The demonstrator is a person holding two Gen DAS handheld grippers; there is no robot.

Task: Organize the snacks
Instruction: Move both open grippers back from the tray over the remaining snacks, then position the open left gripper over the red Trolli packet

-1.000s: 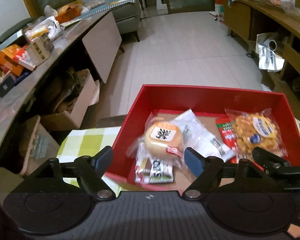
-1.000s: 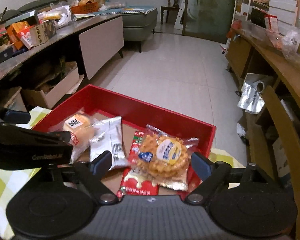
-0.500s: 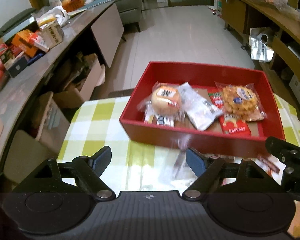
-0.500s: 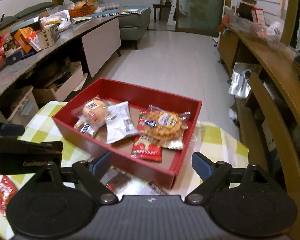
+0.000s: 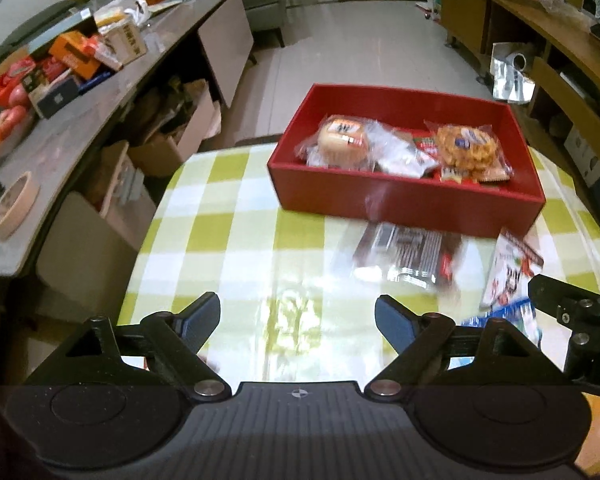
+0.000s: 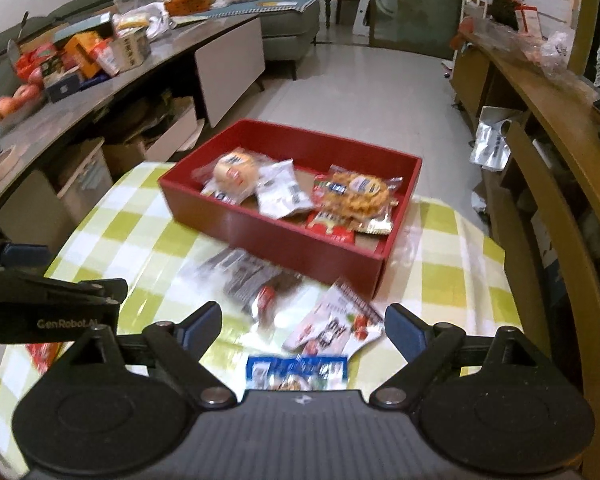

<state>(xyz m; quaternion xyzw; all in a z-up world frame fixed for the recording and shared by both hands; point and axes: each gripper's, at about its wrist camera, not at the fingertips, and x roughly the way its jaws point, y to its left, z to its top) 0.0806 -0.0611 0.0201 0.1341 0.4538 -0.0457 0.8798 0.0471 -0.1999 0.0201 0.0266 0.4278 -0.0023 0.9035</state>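
Observation:
A red box (image 5: 404, 200) (image 6: 276, 236) sits on the green-checked table and holds several wrapped snacks: a round bun (image 5: 342, 142) (image 6: 234, 170), a white packet (image 6: 282, 194) and a waffle cookie pack (image 5: 466, 148) (image 6: 356, 192). On the table in front lie a dark brown packet (image 5: 408, 254) (image 6: 252, 280), a white-and-red packet (image 5: 510, 270) (image 6: 334, 324) and a blue packet (image 6: 298, 370). My left gripper (image 5: 298, 316) is open and empty above the table. My right gripper (image 6: 304, 324) is open and empty over the loose packets.
A red packet (image 6: 42, 354) lies at the table's left edge. A long counter (image 5: 60, 120) crowded with boxes and fruit runs along the left, with cardboard boxes under it. Wooden shelving (image 6: 540, 128) stands on the right. Tiled floor lies beyond the table.
Both grippers have pulled back and up from the red box, staying open. The loose packets on the table in front of the box have come into view.

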